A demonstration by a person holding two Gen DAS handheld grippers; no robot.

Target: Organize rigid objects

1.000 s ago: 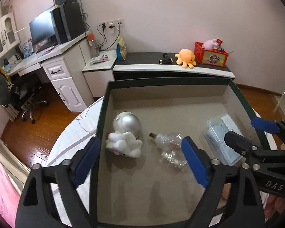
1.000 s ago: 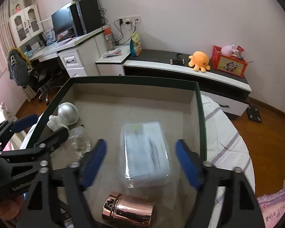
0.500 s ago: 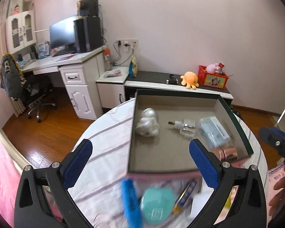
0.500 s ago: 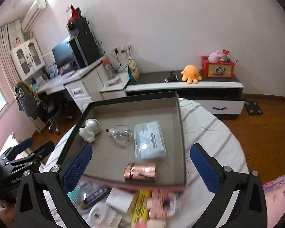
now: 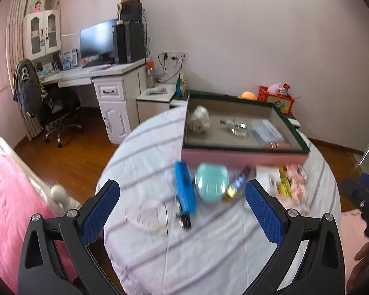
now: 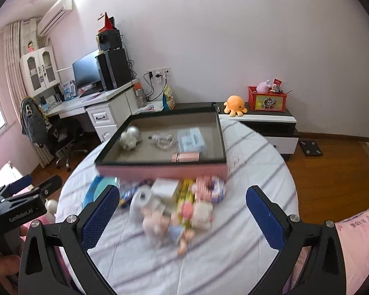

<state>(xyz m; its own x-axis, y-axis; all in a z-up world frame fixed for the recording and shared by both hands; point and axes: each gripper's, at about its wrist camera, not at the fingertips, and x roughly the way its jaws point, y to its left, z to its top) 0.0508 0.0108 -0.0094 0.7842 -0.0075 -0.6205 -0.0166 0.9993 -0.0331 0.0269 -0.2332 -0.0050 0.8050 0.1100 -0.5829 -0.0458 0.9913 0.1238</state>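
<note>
A pink-sided tray (image 5: pixel 243 158) (image 6: pixel 164 170) stands at the far side of a round striped table (image 5: pixel 209 250) (image 6: pixel 253 152). It holds a white-and-silver figure (image 5: pixel 199 120) (image 6: pixel 130 137), a glass bottle (image 5: pixel 236 126) (image 6: pixel 163 140), a clear plastic case (image 5: pixel 267 132) (image 6: pixel 192 139) and a copper tin (image 6: pixel 185 156). In front of the tray lie a blue case (image 5: pixel 184 191), a teal round box (image 5: pixel 211 182), a white roll (image 6: pixel 142 200) and blurred packets (image 6: pixel 196 201). My left gripper (image 5: pixel 182 206) and right gripper (image 6: pixel 182 212) hang open above the table's near part, empty.
A pink bed (image 5: pixel 9 196) lies at the left, a white desk (image 5: pixel 105 73) with a monitor and an office chair (image 5: pixel 54 103) behind it. A low cabinet (image 6: pixel 265 120) with an orange plush and a red crate runs along the far wall. Wooden floor surrounds the table.
Both grippers have pulled back from over the tray toward the near side of the table and opened wider. The loose things in front of the tray have come into view.
</note>
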